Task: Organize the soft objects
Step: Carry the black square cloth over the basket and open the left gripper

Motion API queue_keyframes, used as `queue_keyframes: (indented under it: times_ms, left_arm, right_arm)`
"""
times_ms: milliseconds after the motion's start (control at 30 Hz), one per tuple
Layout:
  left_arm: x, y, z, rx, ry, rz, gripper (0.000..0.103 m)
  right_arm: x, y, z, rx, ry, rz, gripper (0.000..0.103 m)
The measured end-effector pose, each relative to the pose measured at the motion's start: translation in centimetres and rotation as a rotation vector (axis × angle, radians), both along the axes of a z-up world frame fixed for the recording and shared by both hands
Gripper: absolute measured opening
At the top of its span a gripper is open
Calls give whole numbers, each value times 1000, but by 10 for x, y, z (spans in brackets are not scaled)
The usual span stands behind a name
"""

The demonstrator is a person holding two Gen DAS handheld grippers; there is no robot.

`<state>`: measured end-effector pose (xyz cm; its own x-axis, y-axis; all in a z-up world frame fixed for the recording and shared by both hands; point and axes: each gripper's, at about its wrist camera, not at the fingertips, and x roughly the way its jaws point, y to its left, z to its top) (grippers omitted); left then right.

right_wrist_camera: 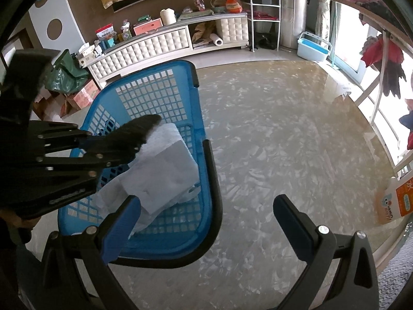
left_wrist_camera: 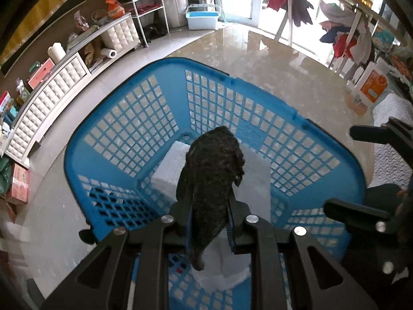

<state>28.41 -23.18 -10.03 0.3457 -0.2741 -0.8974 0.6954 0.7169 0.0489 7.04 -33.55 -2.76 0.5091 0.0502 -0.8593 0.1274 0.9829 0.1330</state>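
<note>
A blue plastic laundry basket [left_wrist_camera: 165, 113] stands on the floor, also in the right wrist view [right_wrist_camera: 144, 95]. White folded cloths [left_wrist_camera: 167, 170] lie inside it, also seen in the right wrist view [right_wrist_camera: 165, 165]. My left gripper [left_wrist_camera: 209, 222] is shut on a dark fuzzy cloth [left_wrist_camera: 214, 168] and holds it over the basket; the left gripper and dark cloth [right_wrist_camera: 139, 131] show from the side in the right wrist view. My right gripper [right_wrist_camera: 206, 206] is open and empty beside the basket's right rim; it also shows at the right in the left wrist view [left_wrist_camera: 369, 173].
A white tufted low cabinet [right_wrist_camera: 155, 46] with clutter runs along the far wall. A metal shelf rack [right_wrist_camera: 263, 13] and a light blue tub [right_wrist_camera: 312, 46] stand near the window. Clothes hang on a drying rack [left_wrist_camera: 343, 25]. An orange-and-white box [right_wrist_camera: 397, 201] stands at right.
</note>
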Motion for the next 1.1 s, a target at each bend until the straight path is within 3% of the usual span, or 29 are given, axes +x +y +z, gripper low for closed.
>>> queue_keyframes:
  times_ms: [433,467,533,633,700,1100]
  left_arm:
    - [19,-11,-23,61,28,-19,22]
    - [19,-10,-23,56,26,-18,25]
    - [21,-9,-22,55,34,-10,45]
    - [21,-8,-19,43,21,-3,63]
    - [19,-7,-16,40,4,0,68]
    - [1,26,26,-31,-78,50,71]
  right_arm:
    - [8,-6,-3,27,8,-5,103]
    - [8,-6,-3,29,8,-5,103]
    - [9,-7,-4,29,6,-9,103]
    - [10,-8,-4,26,7,-14,103]
    - [11,-9,-4,25,8,-18,103]
    - [1,2,15,6,-34,-7,103]
